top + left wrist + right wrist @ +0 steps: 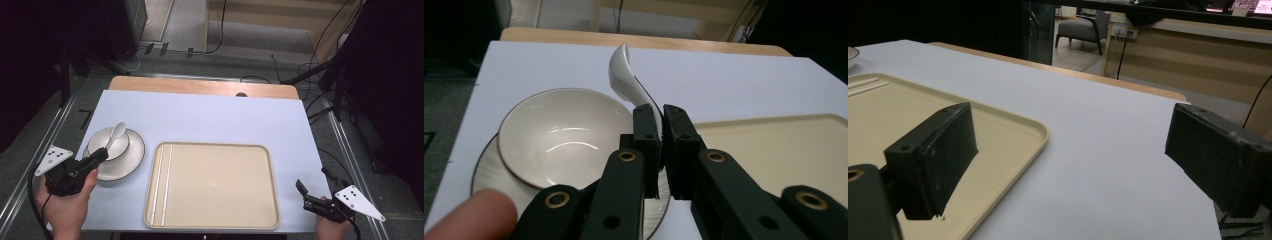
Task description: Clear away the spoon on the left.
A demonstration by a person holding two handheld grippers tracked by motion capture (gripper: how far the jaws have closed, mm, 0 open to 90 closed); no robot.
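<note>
A white ceramic spoon [116, 133] is held by its handle in my left gripper [102, 154], which is shut on it. In the left gripper view the spoon [625, 76] rises from between the black jaws, scoop end up and away, beside the white bowl [556, 134]. The bowl [118, 148] stands on a white plate [134, 159] at the table's left. My right gripper [314, 181] rests near the front right corner, jaws wide open with nothing between them [1073, 145].
A beige tray [220, 187] lies in the middle front of the white table, with two pale chopsticks [162, 182] along its left side. The tray's near corner [1018, 130] lies just left of the right gripper. Dark stands and cables ring the table.
</note>
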